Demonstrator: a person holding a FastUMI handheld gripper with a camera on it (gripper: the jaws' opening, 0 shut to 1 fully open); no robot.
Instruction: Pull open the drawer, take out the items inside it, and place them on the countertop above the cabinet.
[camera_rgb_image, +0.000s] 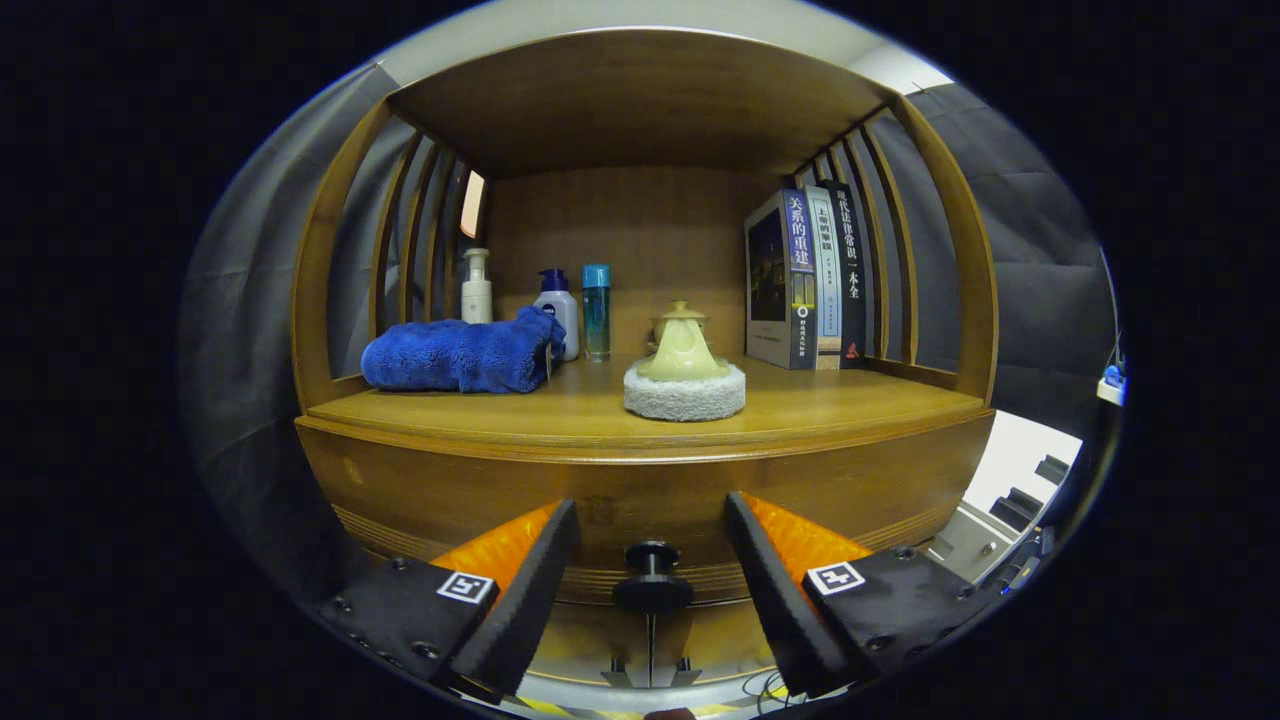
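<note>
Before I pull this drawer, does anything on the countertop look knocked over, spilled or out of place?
Nothing stands out. The blue towel, bottles, yellow pot on its white pad and the books sit tidily. The gripper fingers are open around the drawer knob.

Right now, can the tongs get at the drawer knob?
Probably yes. The tongs are open with the knob between the fingers, neither touching it yet. Nothing blocks the way; the towel and teapot sit up on the countertop, well clear.
</note>
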